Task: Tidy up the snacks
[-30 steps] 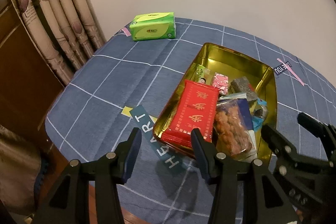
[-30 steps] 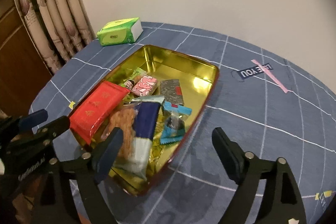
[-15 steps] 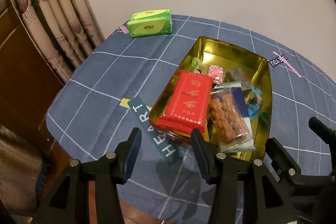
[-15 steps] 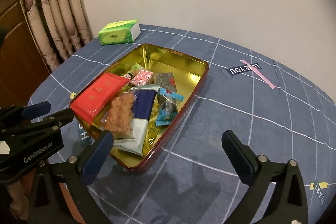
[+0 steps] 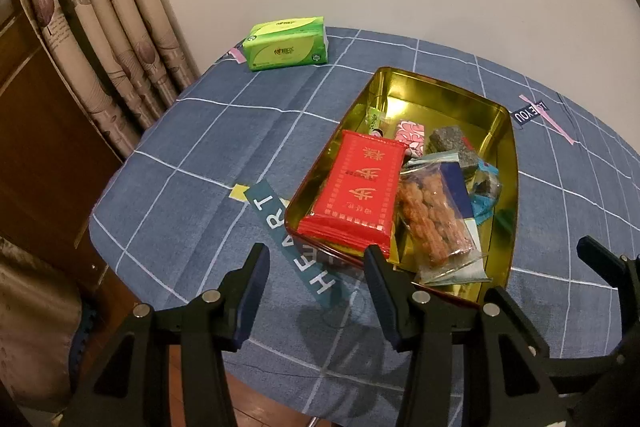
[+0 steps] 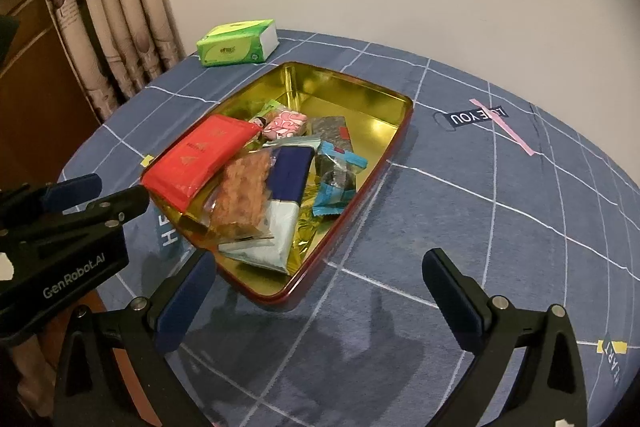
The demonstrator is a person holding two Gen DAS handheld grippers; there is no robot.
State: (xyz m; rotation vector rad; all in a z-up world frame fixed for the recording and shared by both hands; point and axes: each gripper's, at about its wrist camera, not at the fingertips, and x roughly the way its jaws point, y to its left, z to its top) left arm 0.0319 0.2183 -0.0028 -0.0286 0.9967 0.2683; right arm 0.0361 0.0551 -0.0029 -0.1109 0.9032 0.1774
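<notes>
Gold tin tray (image 6: 384, 99) with a dark red outer rim is sitting near the middle of the counter (image 6: 500, 227), on a blue cloth with a white grid. Snacks are lying piled in its near half; the far half is showing bare gold floor.

Red packet (image 5: 360, 195) is leaning along the tray's left wall, its near end riding on the rim. Just beside it, a clear bag of orange-brown pieces (image 5: 434, 219) is lying on top of a dark blue and pale blue pouch (image 6: 280, 203). Farther in: a small pink wrapper (image 6: 286, 123), a grey speckled bar (image 6: 332, 131), a green-edged packet (image 5: 374, 117) partly hidden, and a blue-ended clear sweet wrapper (image 6: 338, 179).

Left claw (image 5: 316, 291) is hovering over the near-left corner of the tray, jaws spread and nothing between them, its right fingertip appearing over the red packet's near end; whether they are touching I cannot tell. Right claw (image 6: 320, 291) is hanging over the tray's near end and the cloth beside it, jaws standing wide apart, pinching nothing.

Green tissue pack (image 5: 286, 43) is resting well apart at the counter's far edge, near the beige curtain (image 5: 104, 39). Printed labels reading HEART (image 5: 296, 239) and LOVE YOU (image 6: 476, 115) are showing on the cloth.
</notes>
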